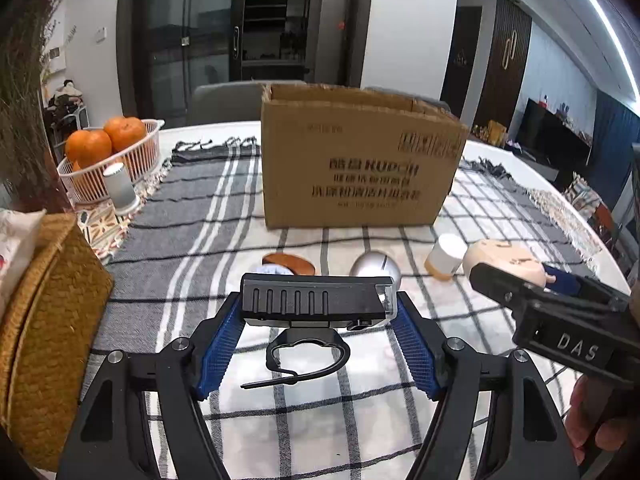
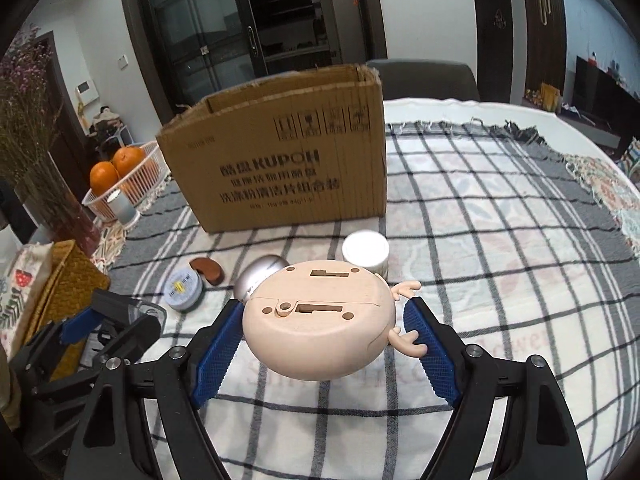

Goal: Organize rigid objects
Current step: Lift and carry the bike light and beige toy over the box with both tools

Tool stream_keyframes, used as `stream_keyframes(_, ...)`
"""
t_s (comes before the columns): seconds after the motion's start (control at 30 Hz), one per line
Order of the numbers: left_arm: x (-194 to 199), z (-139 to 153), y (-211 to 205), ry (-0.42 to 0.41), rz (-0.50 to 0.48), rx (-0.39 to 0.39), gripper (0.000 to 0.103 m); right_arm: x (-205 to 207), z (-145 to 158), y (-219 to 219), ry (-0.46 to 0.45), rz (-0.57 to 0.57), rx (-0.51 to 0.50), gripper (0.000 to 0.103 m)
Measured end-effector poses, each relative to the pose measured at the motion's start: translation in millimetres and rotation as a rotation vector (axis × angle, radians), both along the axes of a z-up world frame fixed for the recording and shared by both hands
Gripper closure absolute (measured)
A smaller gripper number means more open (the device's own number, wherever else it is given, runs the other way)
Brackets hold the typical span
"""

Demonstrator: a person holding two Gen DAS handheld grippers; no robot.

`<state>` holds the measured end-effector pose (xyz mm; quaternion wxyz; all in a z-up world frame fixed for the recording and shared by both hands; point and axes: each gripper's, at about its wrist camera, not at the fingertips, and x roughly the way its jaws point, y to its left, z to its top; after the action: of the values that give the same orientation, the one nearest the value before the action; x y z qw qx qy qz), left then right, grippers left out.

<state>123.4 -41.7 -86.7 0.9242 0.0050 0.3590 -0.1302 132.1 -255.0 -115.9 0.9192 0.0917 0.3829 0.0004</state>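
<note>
Both tongs loaded. Left tongs (image 1: pixel 318 322) clamped about half-open across the ends of a black ribbed rectangular plastic device with a clear end cap (image 1: pixel 316 300); a black wire clip loop (image 1: pixel 306 354) hangs under it. The end-to-end grip probably keeps that clip clear of the pads. Right tongs (image 2: pixel 320 334) set wider, closed on a beige rounded plastic toy figure with small antlers (image 2: pixel 320 320), flat underside facing the camera. One blue pad sits on the body, the other presses at an antler, so I'd call that side a less solid hold.

Landmark: open-topped brown cardboard box with printed text (image 1: pixel 356 168), standing on the grey-and-white checked cloth (image 1: pixel 200 216) over the table. Both held items hang in front of the box, lifted off the cloth, well short of its opening. Looks like the box is the drop target.

Still on the cloth in front of the box: white-capped round jar (image 2: pixel 366 250), silver dome-shaped object (image 2: pixel 262 274), small round tin with a label (image 2: pixel 184 290), brown curved wooden piece (image 2: pixel 208 270).

Left of the box: white plastic basket of oranges (image 1: pixel 110 152), not part of the job I'd guess.
</note>
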Motion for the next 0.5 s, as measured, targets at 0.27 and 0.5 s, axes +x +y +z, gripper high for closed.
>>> stream_keyframes(0.27,-1,25,5,-0.059,0.018,0.001,0.030,-6,19,6,-0.042,0.000,-0.014,0.021)
stream_keyframes(0.5,0,40,7,-0.096,0.025,-0.005,0.030,-7,35,10,-0.078,0.000,-0.027,0.021)
